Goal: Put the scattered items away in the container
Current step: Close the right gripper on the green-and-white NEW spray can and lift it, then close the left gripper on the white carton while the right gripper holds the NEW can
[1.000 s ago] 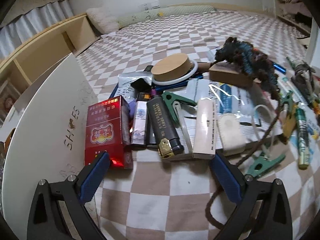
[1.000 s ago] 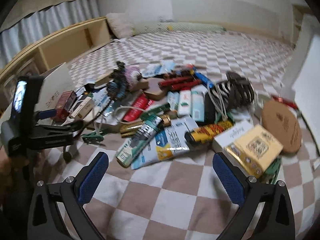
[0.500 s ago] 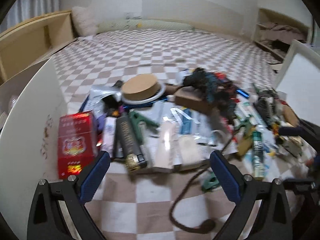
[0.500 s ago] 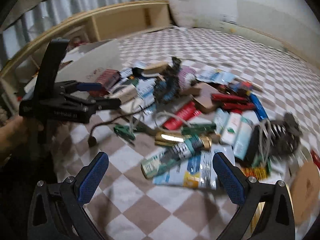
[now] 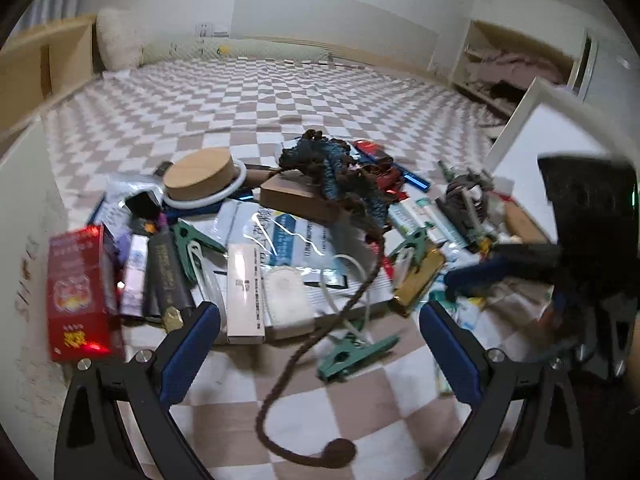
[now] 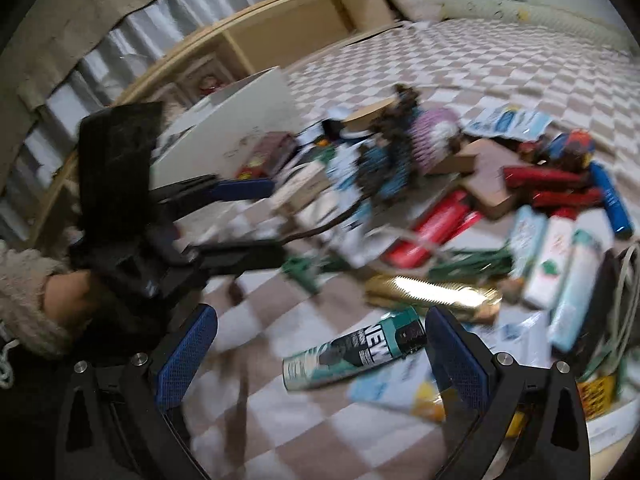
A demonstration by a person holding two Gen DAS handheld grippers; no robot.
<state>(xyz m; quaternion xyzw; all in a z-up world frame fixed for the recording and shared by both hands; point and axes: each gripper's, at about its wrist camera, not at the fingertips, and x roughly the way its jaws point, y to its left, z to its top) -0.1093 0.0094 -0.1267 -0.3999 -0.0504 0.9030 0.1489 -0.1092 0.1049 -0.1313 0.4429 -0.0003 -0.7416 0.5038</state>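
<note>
Both tongs stood wide and empty over a checked bedspread [image 5: 224, 432] strewn with small goods.

Left tongs [image 5: 320, 344]: spread just short of the pile's near edge. A brown cord [image 5: 320, 340] ran out of the pile between the fingers and ended in a round knob on the spread. Beyond the left finger lay a red pack [image 5: 78, 296], a dark lighter [image 5: 164, 272], a long pale box [image 5: 244, 288] and a white oval case [image 5: 286, 300]. Green clips [image 5: 354, 354] lay beside the cord. A round wooden lid [image 5: 198, 174] sat farther back, next to a blue-brown yarn tangle [image 5: 340, 176].

Right tongs [image 6: 320, 356]: spread above a teal spray can [image 6: 356, 354] lying on its side. A gold tube [image 6: 432, 292] lay just beyond it, red tubes [image 6: 436, 224] farther on.

A white box wall [image 6: 236, 120] stood at the pile's left edge, the red pack just beside it. A second white panel [image 5: 532, 136] stood at the right. Right view badly blurred; small items there unreadable.
</note>
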